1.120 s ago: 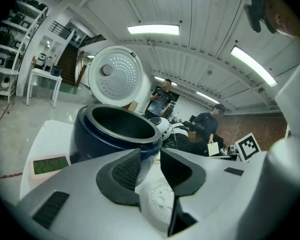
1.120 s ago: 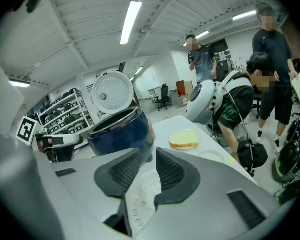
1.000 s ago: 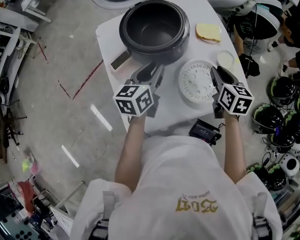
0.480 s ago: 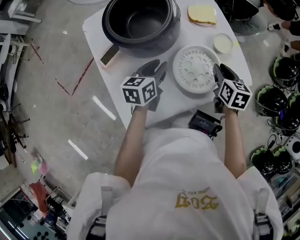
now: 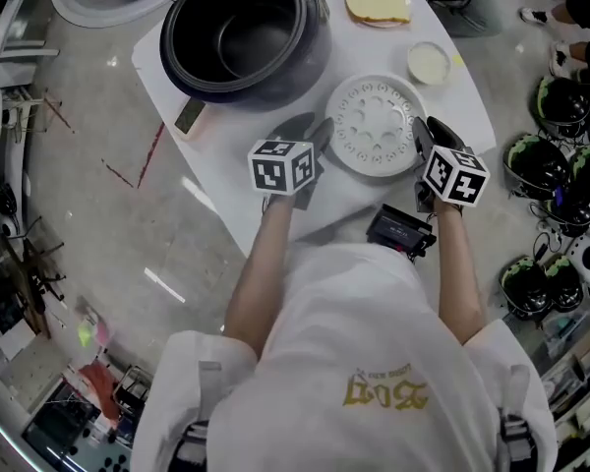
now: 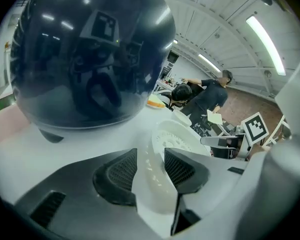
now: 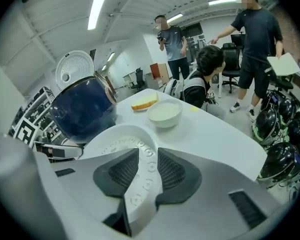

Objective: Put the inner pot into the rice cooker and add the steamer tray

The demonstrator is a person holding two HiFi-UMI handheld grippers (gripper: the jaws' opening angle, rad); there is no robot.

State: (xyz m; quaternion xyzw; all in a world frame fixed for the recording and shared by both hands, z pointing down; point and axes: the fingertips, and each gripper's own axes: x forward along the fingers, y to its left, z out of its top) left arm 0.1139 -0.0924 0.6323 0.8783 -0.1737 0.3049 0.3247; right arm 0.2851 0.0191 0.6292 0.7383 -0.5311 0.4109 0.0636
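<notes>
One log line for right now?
steamer tray: on table | left gripper: jaws just opening wider, tray rim between | right gripper: same, opposite rim

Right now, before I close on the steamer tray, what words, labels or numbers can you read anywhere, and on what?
No text reads clearly.
Gold print on the back of the person's white shirt: upside down in the head view, too blurred to read.
Black device: pale marks, too small to read.
Rice cooker front panel: no legible print.
Marker cubes: square black-and-white patterns, no letters.
</notes>
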